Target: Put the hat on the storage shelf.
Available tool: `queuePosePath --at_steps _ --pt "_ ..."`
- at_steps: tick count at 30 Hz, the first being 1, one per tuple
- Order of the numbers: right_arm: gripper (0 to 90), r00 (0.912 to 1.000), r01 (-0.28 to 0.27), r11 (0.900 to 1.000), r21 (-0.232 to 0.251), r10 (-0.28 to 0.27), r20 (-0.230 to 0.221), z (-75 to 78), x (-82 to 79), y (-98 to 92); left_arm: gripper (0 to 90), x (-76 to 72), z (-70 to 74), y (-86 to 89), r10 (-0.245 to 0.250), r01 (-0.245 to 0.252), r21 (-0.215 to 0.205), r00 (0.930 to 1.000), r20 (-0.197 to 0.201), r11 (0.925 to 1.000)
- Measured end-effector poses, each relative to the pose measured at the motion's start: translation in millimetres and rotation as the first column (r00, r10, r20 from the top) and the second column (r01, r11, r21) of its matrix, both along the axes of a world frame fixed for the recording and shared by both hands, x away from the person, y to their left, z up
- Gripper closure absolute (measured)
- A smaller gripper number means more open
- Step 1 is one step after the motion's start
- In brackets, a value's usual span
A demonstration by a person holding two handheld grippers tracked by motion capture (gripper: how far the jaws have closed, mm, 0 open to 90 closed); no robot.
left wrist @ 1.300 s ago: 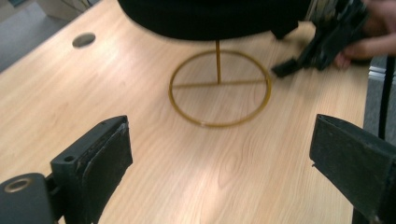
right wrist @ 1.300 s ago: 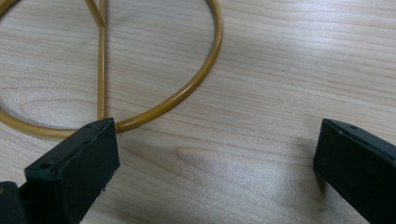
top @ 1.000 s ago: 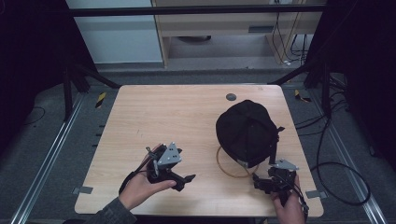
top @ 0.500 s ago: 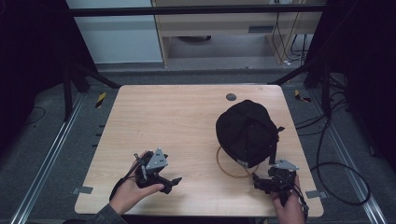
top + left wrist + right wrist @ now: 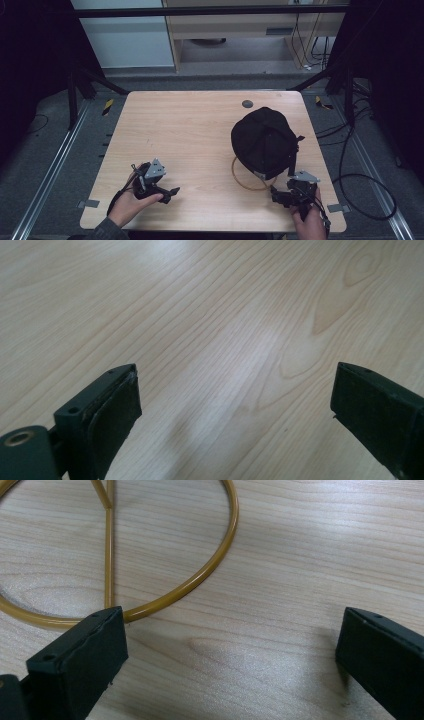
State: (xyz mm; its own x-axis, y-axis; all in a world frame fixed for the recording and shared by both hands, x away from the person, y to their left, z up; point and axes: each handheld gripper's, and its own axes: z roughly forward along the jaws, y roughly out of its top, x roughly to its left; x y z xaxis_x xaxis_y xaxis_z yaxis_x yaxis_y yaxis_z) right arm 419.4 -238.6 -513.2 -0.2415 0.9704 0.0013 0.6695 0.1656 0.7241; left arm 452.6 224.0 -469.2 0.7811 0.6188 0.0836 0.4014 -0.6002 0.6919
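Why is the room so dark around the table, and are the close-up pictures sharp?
High view: light falls on the table, the surroundings stay dim, and the black cap shows little detail. Left gripper view: pale glare streaks the wood. Right gripper view: the yellow wire ring is crisp; soft shadows lie by the jaws.

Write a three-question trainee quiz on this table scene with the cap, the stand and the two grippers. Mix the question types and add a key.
1. True or false: the black cap lies flat on the wooden table, away from the yellow wire stand.
2. Multiple choice: the right gripper is A) shut on the stand's ring, B) open, close to the ring, C) shut on the cap.
3. Fill in: between the fingers of the left gripper there is nothing but bare ____.

Key: 1 false, the cap sits on top of the stand. 2 B. 3 table.
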Motion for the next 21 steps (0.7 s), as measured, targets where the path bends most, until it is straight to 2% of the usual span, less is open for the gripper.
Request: queuePosePath --at_steps 5,10,21 --pt "0.3 1.0000 0.000 1.000 -0.001 0.000 0.000 0.0 0.0 -0.1 5.5 5.0 -7.1 11.1 0.030 -0.029 0.012 0.9995 -0.011 0.9995" --pt "0.3 1.0000 0.000 1.000 0.000 0.000 0.000 0.0 0.0 0.0 5.5 14.5 -19.9 27.2 0.078 -0.078 0.019 0.9965 -0.030 0.9968" --pt "0.3 1.0000 0.000 1.000 0.000 0.000 0.000 0.0 0.0 -0.1 4.9 26.4 -31.9 44.0 0.140 -0.140 0.004 0.9891 -0.047 0.9902"
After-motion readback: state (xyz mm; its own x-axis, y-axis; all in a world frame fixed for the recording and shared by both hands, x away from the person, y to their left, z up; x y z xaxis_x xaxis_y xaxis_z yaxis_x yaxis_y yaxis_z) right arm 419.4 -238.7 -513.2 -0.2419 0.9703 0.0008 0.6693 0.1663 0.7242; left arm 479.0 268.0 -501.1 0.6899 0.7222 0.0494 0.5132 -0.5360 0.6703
